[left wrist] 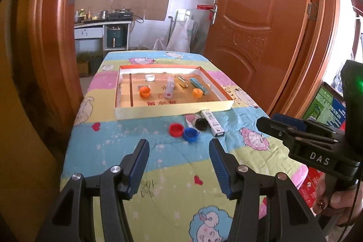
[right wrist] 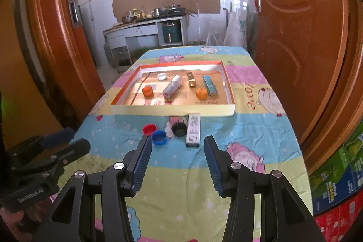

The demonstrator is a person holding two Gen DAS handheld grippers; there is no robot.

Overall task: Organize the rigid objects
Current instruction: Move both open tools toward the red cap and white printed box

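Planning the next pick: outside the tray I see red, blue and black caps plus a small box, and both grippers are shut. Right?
Not quite. Both wrist views show the left gripper and right gripper open and empty. The red cap, blue cap, black cap and box do lie outside the tray.

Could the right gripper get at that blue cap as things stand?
Probably yes. The right gripper is open and empty, and the blue cap lies on the tablecloth just ahead of its left finger, uncovered, with the red cap close beside it.

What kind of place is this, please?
Probably a home, by the doorway to a simple kitchen: a stove with kettles on a counter behind, orange wooden doors at the sides, and a table under a cartoon bedsheet.
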